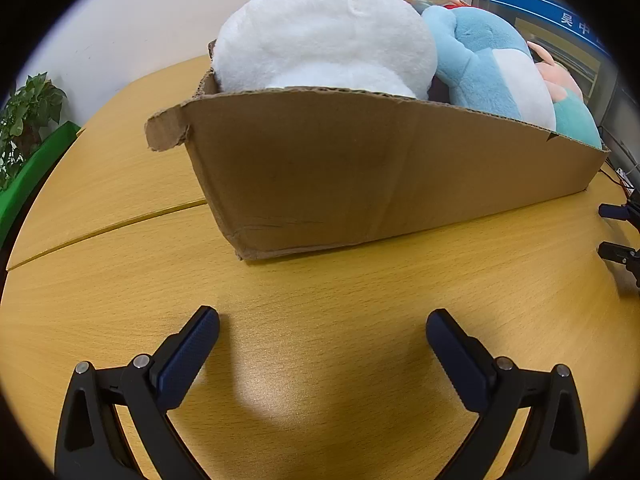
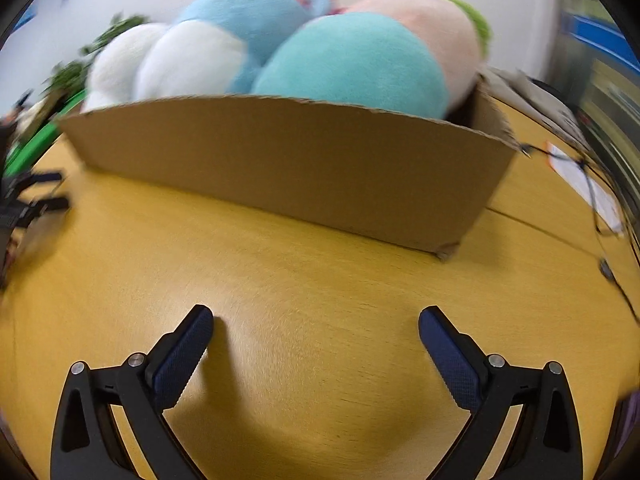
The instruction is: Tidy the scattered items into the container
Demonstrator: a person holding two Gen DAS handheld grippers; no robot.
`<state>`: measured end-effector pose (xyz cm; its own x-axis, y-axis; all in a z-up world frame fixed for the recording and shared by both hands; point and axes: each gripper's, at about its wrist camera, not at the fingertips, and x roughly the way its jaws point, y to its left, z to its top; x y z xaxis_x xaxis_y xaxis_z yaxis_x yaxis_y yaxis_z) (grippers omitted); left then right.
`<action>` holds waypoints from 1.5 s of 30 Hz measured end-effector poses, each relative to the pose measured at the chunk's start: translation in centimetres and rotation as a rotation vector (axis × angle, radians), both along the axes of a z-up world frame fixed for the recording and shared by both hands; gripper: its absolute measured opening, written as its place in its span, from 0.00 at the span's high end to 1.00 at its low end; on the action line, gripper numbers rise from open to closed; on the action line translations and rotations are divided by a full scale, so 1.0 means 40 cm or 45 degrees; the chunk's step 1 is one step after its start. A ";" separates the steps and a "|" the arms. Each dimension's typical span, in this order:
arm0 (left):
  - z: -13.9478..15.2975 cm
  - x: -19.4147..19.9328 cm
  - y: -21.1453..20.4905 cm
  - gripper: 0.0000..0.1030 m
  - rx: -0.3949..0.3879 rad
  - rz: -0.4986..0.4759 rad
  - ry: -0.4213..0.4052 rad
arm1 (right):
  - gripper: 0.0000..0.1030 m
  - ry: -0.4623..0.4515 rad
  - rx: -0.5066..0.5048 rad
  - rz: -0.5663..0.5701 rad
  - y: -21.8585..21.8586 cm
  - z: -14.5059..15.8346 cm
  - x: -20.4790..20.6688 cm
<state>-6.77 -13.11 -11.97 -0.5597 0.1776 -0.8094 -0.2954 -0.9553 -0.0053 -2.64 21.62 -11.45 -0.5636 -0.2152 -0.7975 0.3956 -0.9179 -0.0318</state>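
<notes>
In front of the cardboard box (image 1: 360, 172), we hold the left gripper (image 1: 322, 324) low over the wooden table (image 1: 120, 280), its jaws spread wide and empty. Inside the box we see a white plush (image 1: 324, 36) at the left end, a blue plush (image 1: 488, 64) beside it, and a teal and pink plush (image 2: 360, 60) at the far right end. Facing the box's right half, our right gripper (image 2: 316, 322) also stands apart, gripping nothing, though its view is blurred.
</notes>
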 end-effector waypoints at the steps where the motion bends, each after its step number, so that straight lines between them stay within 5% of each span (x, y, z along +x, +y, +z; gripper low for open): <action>1: 0.000 0.003 0.001 0.00 -0.001 -0.009 0.000 | 0.00 -0.002 -0.002 0.034 0.004 0.000 0.000; 9: 0.009 0.042 -0.058 0.00 0.000 -0.209 0.000 | 0.00 -0.010 -0.004 0.171 0.055 -0.002 -0.030; 16: 0.020 0.072 -0.120 0.00 0.001 -0.179 0.000 | 0.00 -0.012 -0.006 0.040 0.163 -0.013 -0.077; 29: 0.068 0.115 -0.187 0.00 -0.001 -0.295 -0.001 | 0.00 -0.015 -0.005 0.187 0.277 -0.022 -0.124; 36: 0.088 0.132 -0.300 0.00 0.000 -0.150 -0.002 | 0.00 -0.016 -0.002 0.263 0.335 -0.024 -0.103; 45: 0.104 0.162 -0.287 0.00 -0.005 -0.136 -0.001 | 0.00 -0.018 0.004 0.291 0.363 -0.024 -0.098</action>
<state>-0.30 -24.58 -7.82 -0.5372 0.2328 -0.8107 -0.3955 -0.9185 -0.0017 -6.56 36.15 -12.41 -0.4891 -0.3337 -0.8059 0.5939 -0.8041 -0.0275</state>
